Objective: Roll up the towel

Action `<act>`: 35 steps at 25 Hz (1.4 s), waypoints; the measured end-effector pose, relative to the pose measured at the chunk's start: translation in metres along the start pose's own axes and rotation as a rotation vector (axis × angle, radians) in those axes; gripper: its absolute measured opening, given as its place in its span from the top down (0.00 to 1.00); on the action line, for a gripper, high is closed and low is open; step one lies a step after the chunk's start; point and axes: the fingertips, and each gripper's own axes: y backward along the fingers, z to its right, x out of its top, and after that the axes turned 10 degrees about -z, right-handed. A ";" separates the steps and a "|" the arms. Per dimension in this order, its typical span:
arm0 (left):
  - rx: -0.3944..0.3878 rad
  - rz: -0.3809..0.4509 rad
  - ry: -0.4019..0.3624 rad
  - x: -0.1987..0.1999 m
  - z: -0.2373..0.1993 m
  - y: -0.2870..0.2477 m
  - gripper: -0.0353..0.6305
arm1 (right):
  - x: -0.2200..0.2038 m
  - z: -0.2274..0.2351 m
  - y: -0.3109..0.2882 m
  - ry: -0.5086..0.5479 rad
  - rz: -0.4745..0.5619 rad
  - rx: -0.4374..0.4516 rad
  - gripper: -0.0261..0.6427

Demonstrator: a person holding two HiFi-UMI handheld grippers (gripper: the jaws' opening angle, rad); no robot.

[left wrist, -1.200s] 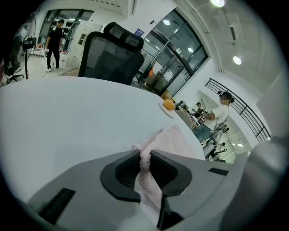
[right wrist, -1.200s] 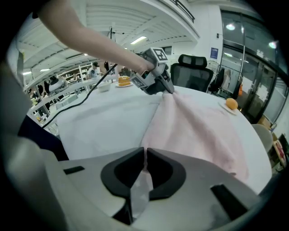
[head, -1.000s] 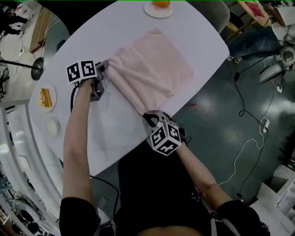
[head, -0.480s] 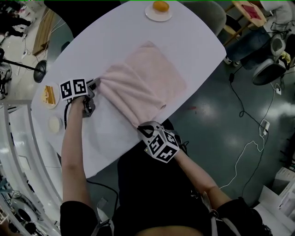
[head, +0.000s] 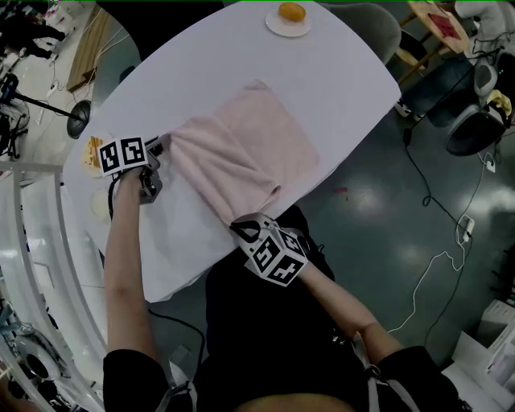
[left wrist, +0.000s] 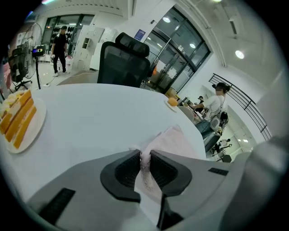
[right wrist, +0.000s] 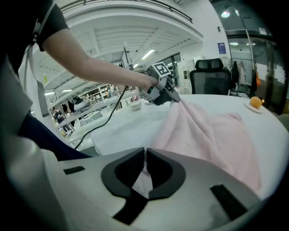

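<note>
The left gripper is clamped on a corner of the pink towel. In the left gripper view a fold of the cloth is squeezed between its two dark pads. The right gripper is closed too, jaws almost together, and in its own view a thin bit of the towel's edge is nipped between them. Between the two grippers the near edge of the towel runs taut and raised a little off the white table, with the cloth bunching into creases at the left corner.

From that edge the rest of the towel lies flat, spreading away toward 1 o'clock. Its right side runs just beside the table's edge at 4 o'clock. The left gripper sits at the towel's 9 o'clock and the right one at its 6 o'clock, right by the near rim of the table.

Further out, a plate with an orange stands at 12 o'clock, well apart from the cloth. A plate of cake slices lies near the left gripper at 9 o'clock.

By my reading the job has barely begun. Both near corners are held and lifted, but no turn of a roll shows anywhere. The edge still has to be tucked over and the whole length rolled toward the far corner.
</note>
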 end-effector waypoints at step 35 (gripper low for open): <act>-0.043 -0.104 -0.146 0.152 0.205 -0.202 0.85 | -0.096 0.257 0.126 -0.370 0.090 -0.232 0.93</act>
